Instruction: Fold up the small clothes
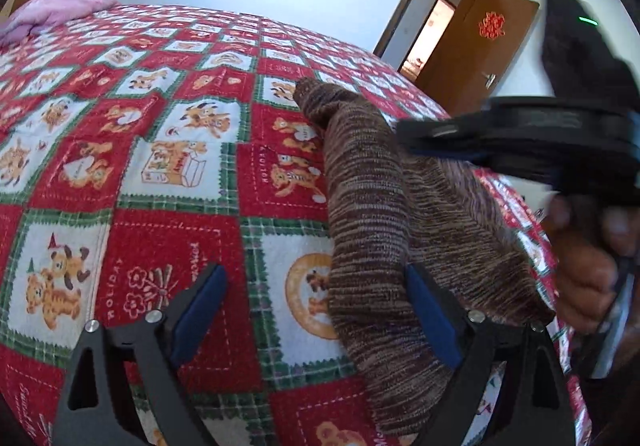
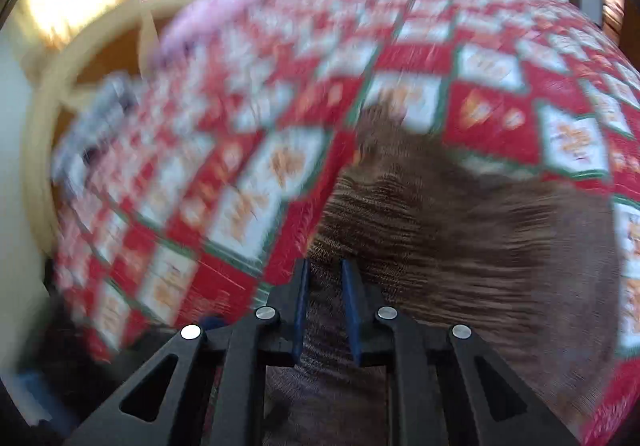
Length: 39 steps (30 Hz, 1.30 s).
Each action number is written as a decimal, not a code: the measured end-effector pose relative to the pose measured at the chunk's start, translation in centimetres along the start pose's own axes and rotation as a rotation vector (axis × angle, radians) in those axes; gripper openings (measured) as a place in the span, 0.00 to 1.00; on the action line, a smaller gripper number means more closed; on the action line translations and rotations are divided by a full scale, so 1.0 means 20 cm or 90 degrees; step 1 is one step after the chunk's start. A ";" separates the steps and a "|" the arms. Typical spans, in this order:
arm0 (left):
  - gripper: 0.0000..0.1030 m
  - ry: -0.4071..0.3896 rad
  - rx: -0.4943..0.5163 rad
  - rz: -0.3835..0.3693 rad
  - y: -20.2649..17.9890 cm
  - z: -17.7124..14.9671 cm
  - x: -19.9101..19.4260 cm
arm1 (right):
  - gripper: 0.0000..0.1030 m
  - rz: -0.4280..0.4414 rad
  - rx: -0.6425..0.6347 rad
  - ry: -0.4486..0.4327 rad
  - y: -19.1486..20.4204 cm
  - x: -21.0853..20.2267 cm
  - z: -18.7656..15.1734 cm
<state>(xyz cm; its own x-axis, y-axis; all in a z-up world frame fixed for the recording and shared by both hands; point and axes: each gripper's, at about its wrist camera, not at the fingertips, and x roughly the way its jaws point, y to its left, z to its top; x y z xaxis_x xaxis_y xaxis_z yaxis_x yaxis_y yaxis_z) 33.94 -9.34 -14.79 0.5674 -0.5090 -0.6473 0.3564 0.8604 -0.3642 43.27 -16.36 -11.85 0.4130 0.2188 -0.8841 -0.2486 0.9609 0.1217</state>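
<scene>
- Bedroom setting: a bed covered with a red, green and white holiday quilt [image 1: 168, 150] printed with bears fills both views, with a pink blanket [image 1: 60, 6] bunched at its far end, a white wall behind, and an open wooden door [image 1: 492, 46] off to one side.
- On the quilt lies the task's thing, a brown striped knit garment [image 1: 368, 206], long and narrow, running from the near edge of the bed toward its middle.
- The left gripper [image 1: 316, 310] stands wide apart; its one blue pad rests against the near edge of the knit, the other is over bare quilt, and nothing is pinched.
- The right gripper [image 2: 326, 306] has its blue pads drawn close together with brown knit between them, so it appears to be gripping a fold of the garment; the right wrist view is badly smeared, so how firmly it holds is uncertain.
- In the left wrist view, the same right gripper [image 1: 440, 138] reaches across over the garment, held by a person's hand [image 1: 584, 266].
- Progress, as a judgement: the garment looks doubled lengthwise, with one layer over another, so a first fold seems made or under way.
- Left to do: likely a crosswise fold to shorten it, then flattening and setting it aside; no finished pile shows in either view.
</scene>
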 end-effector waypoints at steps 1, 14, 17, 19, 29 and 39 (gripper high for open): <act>0.92 -0.005 -0.006 0.002 0.01 -0.01 -0.01 | 0.14 -0.004 -0.008 -0.006 0.02 0.04 -0.01; 0.99 0.006 0.015 -0.008 -0.02 -0.04 -0.01 | 0.32 -0.150 0.050 -0.162 -0.29 -0.45 -0.14; 0.99 0.004 0.018 -0.008 -0.02 -0.04 -0.02 | 0.32 -0.137 0.101 -0.168 -0.44 -0.57 -0.25; 0.99 0.001 0.013 -0.014 -0.01 -0.04 -0.02 | 0.32 -0.083 0.137 -0.178 -0.49 -0.66 -0.36; 1.00 -0.011 -0.031 0.039 0.00 0.09 -0.02 | 0.32 -0.172 0.023 -0.082 -0.20 -0.58 -0.76; 1.00 0.004 -0.013 0.063 0.01 0.03 0.06 | 0.32 -0.096 0.099 -0.128 -0.31 -0.69 -0.89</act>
<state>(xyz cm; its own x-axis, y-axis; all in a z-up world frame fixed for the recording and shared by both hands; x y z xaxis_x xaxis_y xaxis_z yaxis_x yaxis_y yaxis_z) 35.13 -9.72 -15.19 0.5937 -0.4221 -0.6851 0.2835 0.9065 -0.3128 23.51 -28.37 -8.48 0.6044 0.0858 -0.7920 -0.0399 0.9962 0.0775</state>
